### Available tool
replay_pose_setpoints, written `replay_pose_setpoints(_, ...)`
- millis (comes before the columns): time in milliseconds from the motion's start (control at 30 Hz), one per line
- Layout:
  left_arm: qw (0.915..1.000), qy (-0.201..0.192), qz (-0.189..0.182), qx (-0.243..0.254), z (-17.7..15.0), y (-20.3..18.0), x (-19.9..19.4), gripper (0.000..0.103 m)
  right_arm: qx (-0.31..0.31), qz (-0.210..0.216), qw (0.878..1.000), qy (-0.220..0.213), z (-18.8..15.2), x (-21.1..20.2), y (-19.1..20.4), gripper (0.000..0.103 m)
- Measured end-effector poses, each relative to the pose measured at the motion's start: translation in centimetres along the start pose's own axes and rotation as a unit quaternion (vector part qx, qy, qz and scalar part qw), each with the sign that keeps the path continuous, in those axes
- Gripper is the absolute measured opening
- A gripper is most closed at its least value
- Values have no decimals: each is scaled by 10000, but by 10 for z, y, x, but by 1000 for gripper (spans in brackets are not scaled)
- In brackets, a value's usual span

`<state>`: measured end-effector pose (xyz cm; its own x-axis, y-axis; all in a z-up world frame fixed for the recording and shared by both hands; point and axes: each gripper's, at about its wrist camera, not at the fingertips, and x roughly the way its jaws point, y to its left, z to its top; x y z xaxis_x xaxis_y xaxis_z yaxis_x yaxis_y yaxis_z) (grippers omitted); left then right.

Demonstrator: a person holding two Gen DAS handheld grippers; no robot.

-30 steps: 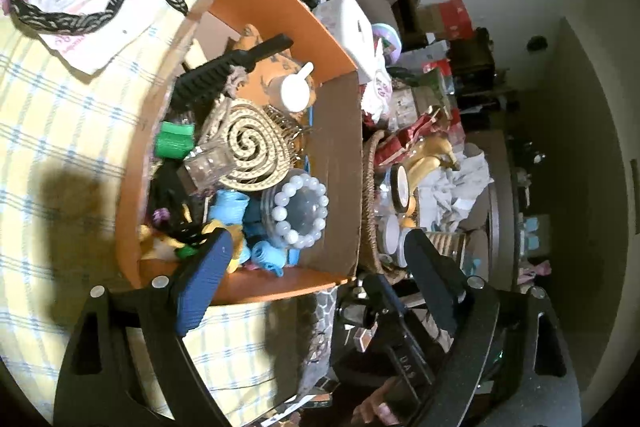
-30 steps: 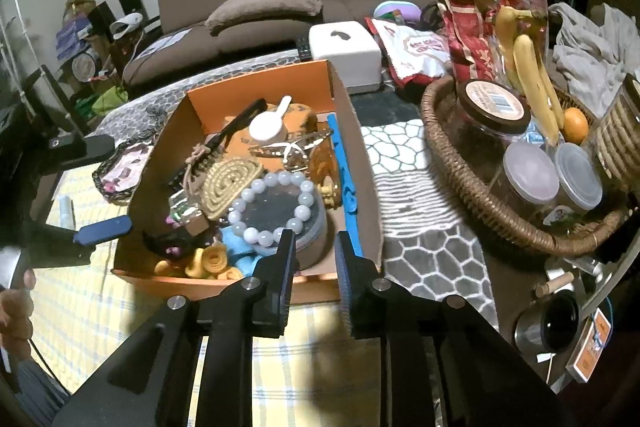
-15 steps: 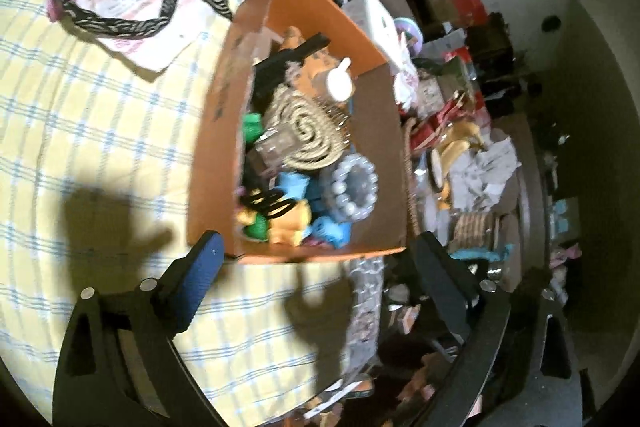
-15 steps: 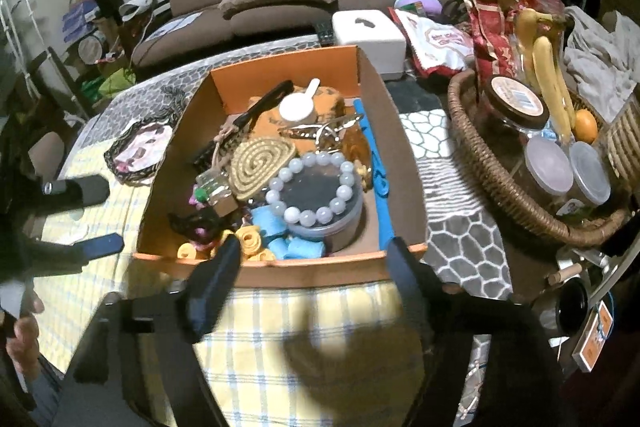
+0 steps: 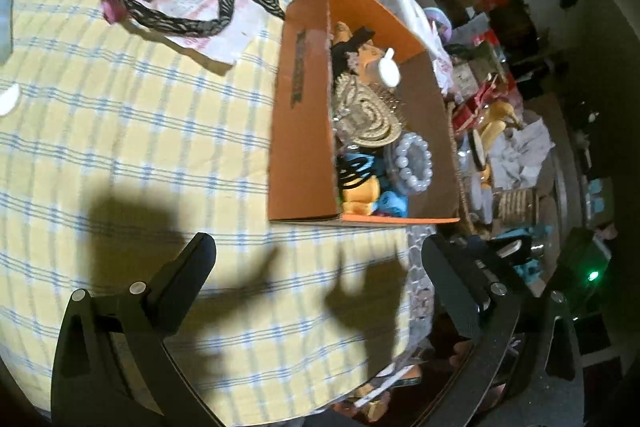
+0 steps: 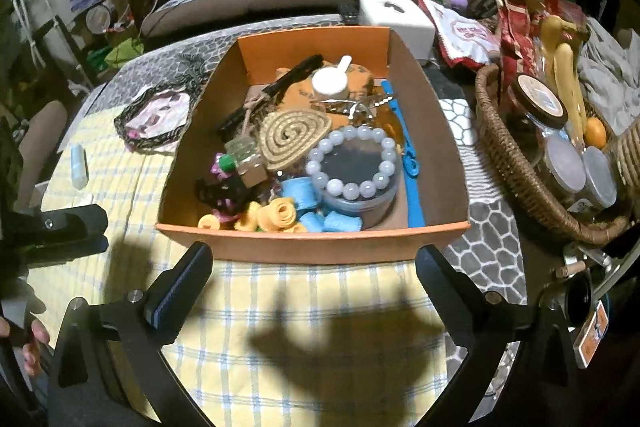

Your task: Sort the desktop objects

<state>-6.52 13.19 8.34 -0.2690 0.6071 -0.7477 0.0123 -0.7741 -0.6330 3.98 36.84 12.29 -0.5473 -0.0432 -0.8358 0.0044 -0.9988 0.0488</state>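
While both sets of jaws are opening wide with nothing between them, the left gripper [image 5: 316,263] and right gripper [image 6: 314,269] hover short of the orange box [image 6: 312,243] of clutter on the checked surface [image 5: 140,147]; next, pick one item out, I'd say.

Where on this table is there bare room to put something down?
The yellow checked cloth is bare between the orange box and the table's near edge, and again left of the box, below the paper with the braided loop. The box itself is heaped full; to its right, the wicker basket and snack bags crowd the table.
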Motion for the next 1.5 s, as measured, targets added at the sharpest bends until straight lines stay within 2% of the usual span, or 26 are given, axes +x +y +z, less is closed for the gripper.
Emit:
replay_pose_setpoints(300, 9958, -201, 715, 541, -11, 19, -23, 103, -162, -50, 9998, 64, -1, -5, 29, 103)
replay_pose_setpoints(633, 9861, -448, 1251, 1001, -18, 42, -57, 103, -305, 146, 9994, 98, 0, -3, 74, 103)
replay_pose_setpoints(800, 9772, -596, 1556, 1318, -16, 50, -74, 103, -464, 231, 9986, 126, 1, 1, 103, 103)
replay_pose_setpoints(1100, 9545, -837, 2128, 1914, -19, 62, -94, 103, -529, 379, 9978, 123, 4, 8, 141, 103)
replay_pose_setpoints(1267, 9476, -936, 2307, 2001, -19, 75, -99, 103, -579, 449, 9973, 104, 3, 17, 160, 103)
replay_pose_setpoints(1500, 9481, -1153, 2405, 1729, -15, 102, -102, 103, -550, 549, 9970, -10, -6, 36, 184, 103)
